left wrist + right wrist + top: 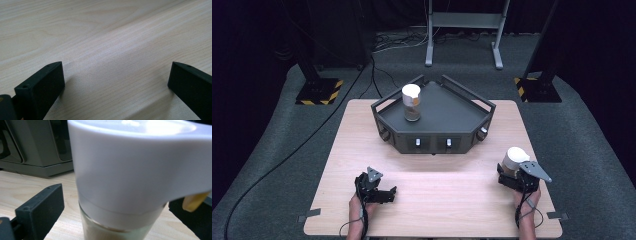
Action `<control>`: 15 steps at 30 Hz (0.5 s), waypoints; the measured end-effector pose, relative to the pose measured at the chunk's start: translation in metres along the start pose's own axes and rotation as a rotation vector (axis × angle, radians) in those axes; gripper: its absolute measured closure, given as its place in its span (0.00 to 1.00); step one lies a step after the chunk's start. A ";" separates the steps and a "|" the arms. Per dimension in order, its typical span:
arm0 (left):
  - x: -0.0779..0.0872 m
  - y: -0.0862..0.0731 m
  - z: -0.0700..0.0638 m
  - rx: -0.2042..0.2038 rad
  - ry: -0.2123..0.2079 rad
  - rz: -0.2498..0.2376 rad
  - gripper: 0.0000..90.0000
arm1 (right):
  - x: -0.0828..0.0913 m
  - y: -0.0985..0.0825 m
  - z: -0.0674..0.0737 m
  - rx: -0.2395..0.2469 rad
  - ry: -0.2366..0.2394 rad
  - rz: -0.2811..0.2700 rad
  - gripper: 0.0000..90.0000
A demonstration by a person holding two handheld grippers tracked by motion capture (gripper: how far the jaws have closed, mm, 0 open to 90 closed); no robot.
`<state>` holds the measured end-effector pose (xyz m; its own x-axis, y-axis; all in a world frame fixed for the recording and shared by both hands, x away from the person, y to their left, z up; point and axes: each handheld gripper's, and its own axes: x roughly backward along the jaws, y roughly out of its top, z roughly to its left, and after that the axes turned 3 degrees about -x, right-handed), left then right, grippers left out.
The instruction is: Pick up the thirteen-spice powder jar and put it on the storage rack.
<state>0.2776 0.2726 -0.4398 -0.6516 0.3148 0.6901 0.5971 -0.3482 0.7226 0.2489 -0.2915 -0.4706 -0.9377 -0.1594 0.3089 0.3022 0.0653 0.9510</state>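
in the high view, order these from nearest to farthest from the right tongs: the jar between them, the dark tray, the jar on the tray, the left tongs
1. Jar with the white cap: between the jaws of the right tongs, near the table's right edge.
2. Dark tray: ahead and to the left, mid-table.
3. Jar on the tray and left tongs: too close to call; the jar stands at the tray's far left, the tongs at the near left.

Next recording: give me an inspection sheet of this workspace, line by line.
Surface: light wooden table, bare around the hands.
Job's things: white-capped jar between the right tongs; a second jar upright in the dark tray.
Clutter: nothing seen.
Grippers: left tongs open over the bare table; right tongs open around the jar, not touching it.
Cables: one trails from each gripper; another crosses the floor.
Surroundings: grey floor, metal stand.
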 end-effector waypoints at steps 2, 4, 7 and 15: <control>0.000 0.000 -0.001 0.001 0.004 -0.001 0.00 | -0.001 0.000 -0.001 -0.002 0.008 0.001 0.00; 0.000 -0.001 -0.002 0.002 0.010 -0.003 0.00 | -0.004 0.002 -0.003 0.000 0.017 0.016 0.00; 0.000 0.000 -0.002 0.002 0.010 -0.003 0.00 | -0.007 0.004 -0.002 -0.003 0.011 0.044 0.00; 0.000 -0.001 -0.002 0.003 0.012 -0.003 0.00 | -0.011 0.010 -0.003 -0.011 0.018 0.101 0.25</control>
<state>0.2761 0.2710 -0.4402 -0.6591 0.3050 0.6874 0.5964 -0.3447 0.7249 0.2628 -0.2918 -0.4648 -0.8992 -0.1700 0.4032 0.3969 0.0711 0.9151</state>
